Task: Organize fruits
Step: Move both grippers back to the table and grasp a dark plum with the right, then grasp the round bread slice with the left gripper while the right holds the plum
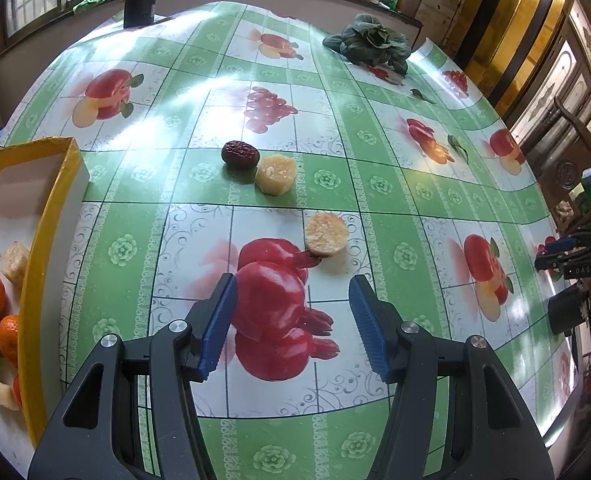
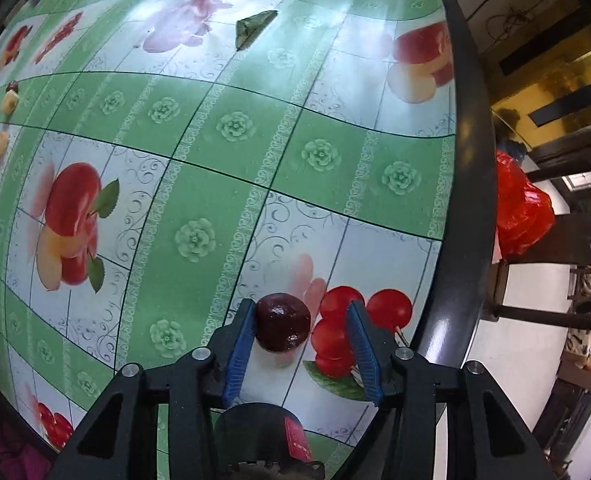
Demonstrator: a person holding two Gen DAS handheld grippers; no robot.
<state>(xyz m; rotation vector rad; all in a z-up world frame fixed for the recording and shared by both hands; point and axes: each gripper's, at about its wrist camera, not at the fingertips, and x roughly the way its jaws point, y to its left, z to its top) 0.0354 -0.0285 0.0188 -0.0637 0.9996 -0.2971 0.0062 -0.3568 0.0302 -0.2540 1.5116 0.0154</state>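
A glossy green-checked cloth [image 1: 199,172] printed with fruit pictures covers the worktop. A dark leafy vegetable [image 1: 371,42] lies at its far edge, a loose leaf [image 2: 251,28] apart from it. Beyond the rim hangs a red plastic bag [image 2: 521,208] (crumpled, shiny).

Both wrist views low, angled down, sharing tablecloth [image 1: 335,184]

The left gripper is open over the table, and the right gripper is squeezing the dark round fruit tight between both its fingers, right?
Not quite. In the right wrist view the right gripper is open: the dark round fruit sits between its fingers, against one pad with a clear gap to the other. The left gripper is open over the table, as you said.
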